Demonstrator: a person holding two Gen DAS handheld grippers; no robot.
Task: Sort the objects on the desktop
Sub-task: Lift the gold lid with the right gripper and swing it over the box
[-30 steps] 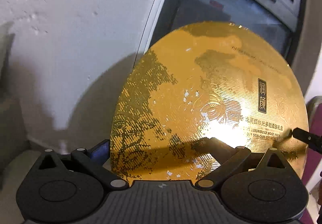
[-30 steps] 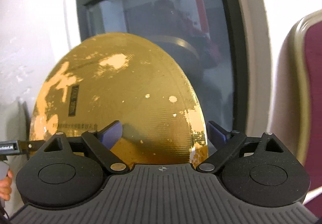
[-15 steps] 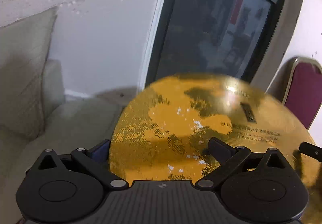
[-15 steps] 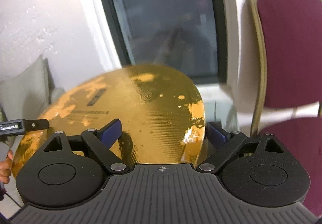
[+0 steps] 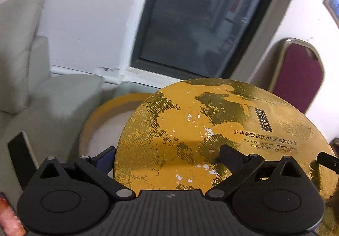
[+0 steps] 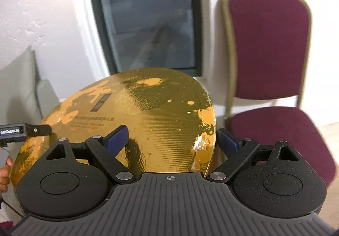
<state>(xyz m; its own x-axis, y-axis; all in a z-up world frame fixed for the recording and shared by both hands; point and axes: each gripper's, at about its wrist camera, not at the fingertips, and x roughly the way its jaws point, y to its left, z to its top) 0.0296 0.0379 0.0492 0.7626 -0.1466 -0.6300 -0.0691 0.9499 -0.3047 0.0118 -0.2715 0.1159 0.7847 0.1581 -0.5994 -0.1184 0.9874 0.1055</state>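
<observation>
— What have they got there?

— A round, flat gold lid of a gift box (image 5: 222, 130), foil scuffed and flaking, printed lettering on top. It's carried in the air between the two tools, tipped up at the far side. The left gripper (image 5: 167, 158) has its jaws clamped across the lid's near-left rim; the right gripper (image 6: 172, 140) bites the right rim the same way, one blue finger on top of the lid, the other outside its edge.

— And where's it headed?

— My guess is onto the round gold box base with the white inside (image 5: 101, 121), which shows just beyond and left of the lid in the left view. It looks to sit on a glass tabletop by the wall, though I can't see that surface well.

— So what could spoil it?

— Each grip is only on a thin rim. If one hand twists or pulls away from the other, the lid could slide out of a jaw and drop. It's also tilted, so it may catch the base wall on one side and jam crooked. And the lid hides most of the base from both cameras, so lining it up is half blind.

— Anything nearby to hit?

— A maroon padded chair with a gold frame (image 6: 267, 49) to the right, and a pale grey cushion (image 5: 19, 45) to the left; neither is touching.
</observation>
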